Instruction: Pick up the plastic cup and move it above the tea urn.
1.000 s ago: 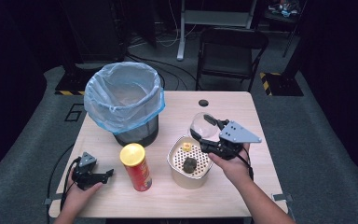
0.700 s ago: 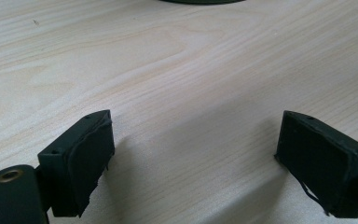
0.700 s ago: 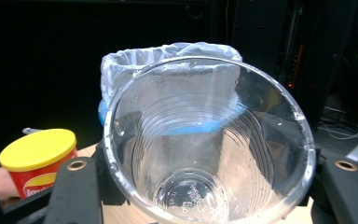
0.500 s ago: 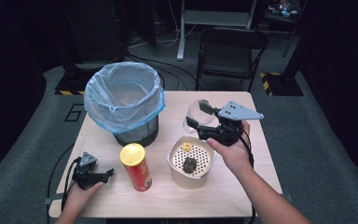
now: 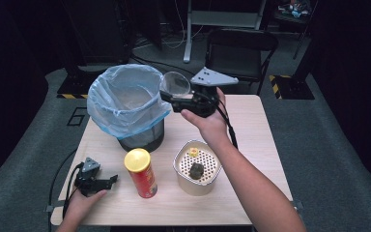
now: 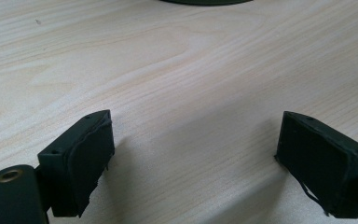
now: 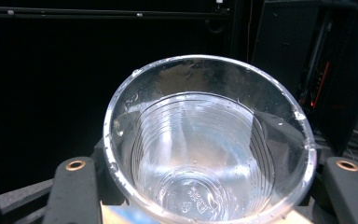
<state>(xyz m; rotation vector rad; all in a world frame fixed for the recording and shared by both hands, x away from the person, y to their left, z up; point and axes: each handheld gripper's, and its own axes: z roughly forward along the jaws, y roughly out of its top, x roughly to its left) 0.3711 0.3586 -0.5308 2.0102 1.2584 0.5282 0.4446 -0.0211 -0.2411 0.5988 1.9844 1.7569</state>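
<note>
A clear plastic cup (image 5: 175, 83) (image 7: 209, 144) hangs in the air beside the right rim of a black bin lined with a blue bag (image 5: 125, 118). My right gripper (image 5: 173, 96) (image 7: 209, 186) is shut on the cup's lower part, a jaw on each side, and the cup looks empty. At the table's near left corner my left gripper (image 5: 110, 181) (image 6: 193, 158) rests low over the bare wood, open, with nothing between its jaws.
A red can with a yellow lid (image 5: 140, 171) stands at the front middle. Right of it, a white container with a perforated insert (image 5: 178, 166) holds a yellow piece and a dark lump. A black chair (image 5: 241, 48) stands beyond the table.
My right gripper has carried the cup up and leftward, from beside the white container to the bin's right rim. The left gripper has stayed put.
</note>
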